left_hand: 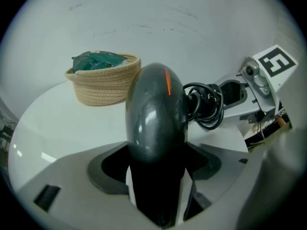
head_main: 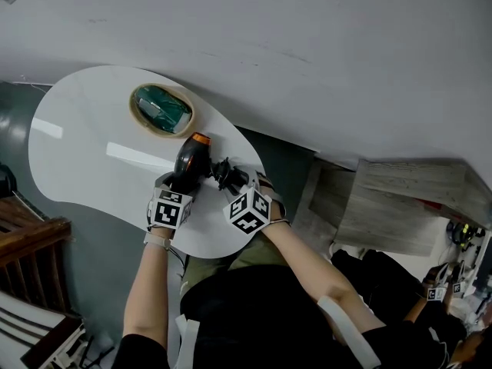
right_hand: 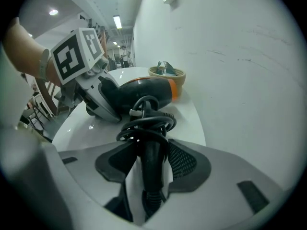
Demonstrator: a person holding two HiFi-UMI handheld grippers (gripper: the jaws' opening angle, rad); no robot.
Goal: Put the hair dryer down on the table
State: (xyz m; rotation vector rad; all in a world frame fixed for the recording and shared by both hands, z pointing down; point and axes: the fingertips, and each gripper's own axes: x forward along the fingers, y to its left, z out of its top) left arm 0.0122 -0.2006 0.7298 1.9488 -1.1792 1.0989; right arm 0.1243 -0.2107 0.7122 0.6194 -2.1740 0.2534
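Hair dryer [head_main: 190,158] sits low over the near edge of the white table [head_main: 84,152]; no view settles whether it touches the top yet.

Left gripper [head_main: 178,183] — jaws clamped on the rear of the dark grey body, one on each side; body fills the gap. Right gripper [head_main: 231,183] — jaws closed on the handle [right_hand: 149,162] close to where the cord comes out; coiled cord [right_hand: 146,123] bunched just beyond the fingertips.

Key relation: long axis of the body runs away from the left gripper toward the basket [head_main: 161,110], orange ring [head_main: 201,138] leading; handle branches off sideways toward the right gripper. Both grippers point steeply down at the table from the person's side; left carries the bulk.

Judgement: the drop left is short and straight down; basket is near the nozzle but apart, so no forward push is wanted; release only once the body is seen resting.
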